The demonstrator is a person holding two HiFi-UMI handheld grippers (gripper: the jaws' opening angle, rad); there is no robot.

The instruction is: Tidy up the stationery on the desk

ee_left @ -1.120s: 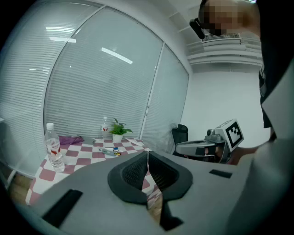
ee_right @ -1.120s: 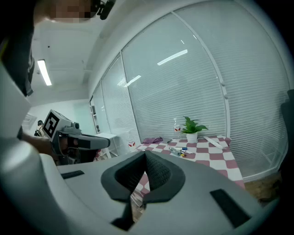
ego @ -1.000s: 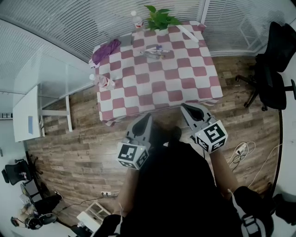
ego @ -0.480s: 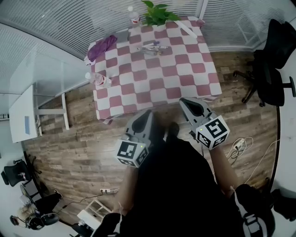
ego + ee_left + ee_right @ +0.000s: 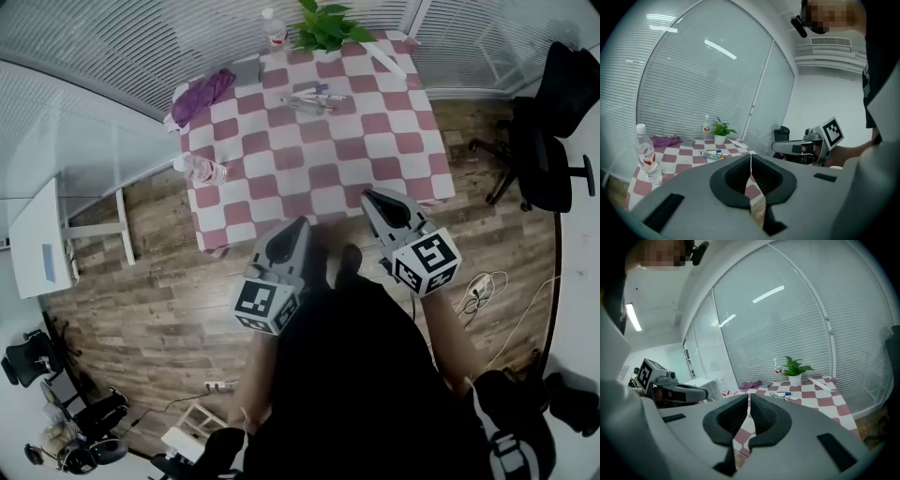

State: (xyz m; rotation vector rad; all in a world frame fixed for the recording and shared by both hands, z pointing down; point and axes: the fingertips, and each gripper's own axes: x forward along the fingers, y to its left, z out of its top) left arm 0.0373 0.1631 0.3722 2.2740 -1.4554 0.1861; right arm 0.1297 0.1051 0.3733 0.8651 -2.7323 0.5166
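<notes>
**Head view:** step judged as approach, nothing picked yet. Pens (image 5: 314,97) lie loose at far side of checkered tablecloth (image 5: 281,178), well apart from both tools. Left gripper (image 5: 298,227) and right gripper (image 5: 367,197) sit at near table edge.

**Left gripper view:** ribbed black pads (image 5: 764,179) pressed together, nothing between.

**Right gripper view:** jaws pressed together, empty. Next move calls for reach across cloth, jaws spread, pinch across slim barrel. Smooth round plastic likely rolls.

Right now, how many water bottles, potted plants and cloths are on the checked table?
Water bottles: 2
Potted plants: 1
Purple cloths: 1
Total: 4
</notes>
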